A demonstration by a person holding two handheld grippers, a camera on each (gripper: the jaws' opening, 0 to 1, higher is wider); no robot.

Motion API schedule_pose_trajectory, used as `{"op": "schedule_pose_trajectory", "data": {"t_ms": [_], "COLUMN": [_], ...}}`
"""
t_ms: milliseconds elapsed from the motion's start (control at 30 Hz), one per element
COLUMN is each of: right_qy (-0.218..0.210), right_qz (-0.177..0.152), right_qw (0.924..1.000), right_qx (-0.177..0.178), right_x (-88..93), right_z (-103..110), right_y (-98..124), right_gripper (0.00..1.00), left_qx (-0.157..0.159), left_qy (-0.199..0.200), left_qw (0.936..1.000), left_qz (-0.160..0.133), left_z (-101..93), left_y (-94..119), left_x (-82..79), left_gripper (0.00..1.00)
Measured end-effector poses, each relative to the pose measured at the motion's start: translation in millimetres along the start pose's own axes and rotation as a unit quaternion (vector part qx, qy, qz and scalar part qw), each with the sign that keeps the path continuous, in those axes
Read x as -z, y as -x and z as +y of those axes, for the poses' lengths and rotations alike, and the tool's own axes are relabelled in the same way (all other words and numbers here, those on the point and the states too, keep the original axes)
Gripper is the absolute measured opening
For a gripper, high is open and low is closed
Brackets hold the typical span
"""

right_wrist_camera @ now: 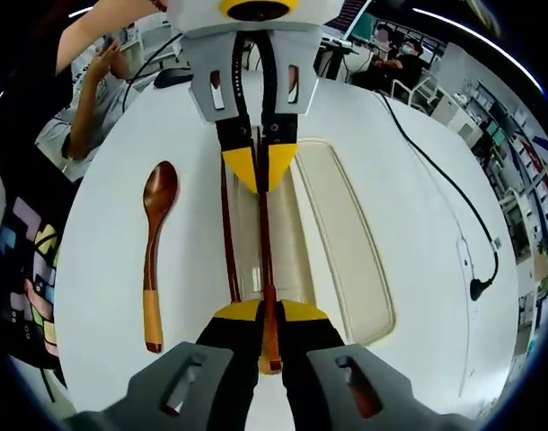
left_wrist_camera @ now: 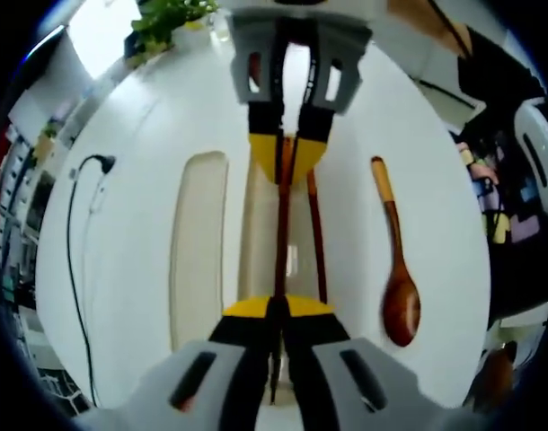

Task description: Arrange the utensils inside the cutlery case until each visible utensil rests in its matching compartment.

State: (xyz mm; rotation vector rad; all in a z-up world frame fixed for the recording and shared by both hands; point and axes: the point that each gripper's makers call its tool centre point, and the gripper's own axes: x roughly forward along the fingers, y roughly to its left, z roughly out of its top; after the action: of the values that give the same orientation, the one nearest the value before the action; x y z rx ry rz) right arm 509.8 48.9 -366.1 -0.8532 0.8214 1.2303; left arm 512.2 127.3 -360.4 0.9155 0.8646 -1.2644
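On a round white table (left_wrist_camera: 121, 269) lies an open clear cutlery case (left_wrist_camera: 256, 242), long and narrow. My left gripper (left_wrist_camera: 278, 310) is shut on one end of a dark wooden chopstick (left_wrist_camera: 281, 233) held over the case. My right gripper (left_wrist_camera: 287, 148) faces it from the far side, shut on the same stick's other end. A second chopstick (left_wrist_camera: 317, 242) lies beside it along the case's edge. A wooden spoon (left_wrist_camera: 398, 269) rests on the table outside the case. In the right gripper view: right gripper (right_wrist_camera: 267, 310), left gripper (right_wrist_camera: 260, 157), held chopstick (right_wrist_camera: 265, 242), second chopstick (right_wrist_camera: 227, 242), spoon (right_wrist_camera: 153, 260), case (right_wrist_camera: 287, 233).
The case's pale lid (right_wrist_camera: 341, 242) lies flat beside the case (left_wrist_camera: 198, 242). A black cable with a plug (right_wrist_camera: 479, 287) runs over the table on the lid's side. A person's arm (right_wrist_camera: 94, 54) is beyond the table near the spoon side. A green plant (left_wrist_camera: 166, 18) stands at the edge.
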Motion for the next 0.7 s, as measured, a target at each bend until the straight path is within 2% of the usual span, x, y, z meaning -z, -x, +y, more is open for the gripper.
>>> {"op": "schedule_pose_trajectory", "data": {"t_ms": [600, 700], "right_qy": [-0.013, -0.021], "right_qz": [0.001, 0.003], "right_qw": [0.9999, 0.9998], "right_qx": [-0.002, 0.004], "right_x": [2.8, 3.8], "right_z": [1.4, 1.4], "right_y": [-0.4, -0.7], "right_gripper": [0.05, 0.05], "left_qx": [0.011, 0.011], "left_qy": [0.002, -0.009], "left_qw": [0.9999, 0.9999], "left_qz": [-0.002, 0.003], "left_z": [-2.8, -2.3], "left_y": [-2.4, -2.4], "left_x": [-0.5, 1.4], "left_gripper": [0.04, 0.04]}}
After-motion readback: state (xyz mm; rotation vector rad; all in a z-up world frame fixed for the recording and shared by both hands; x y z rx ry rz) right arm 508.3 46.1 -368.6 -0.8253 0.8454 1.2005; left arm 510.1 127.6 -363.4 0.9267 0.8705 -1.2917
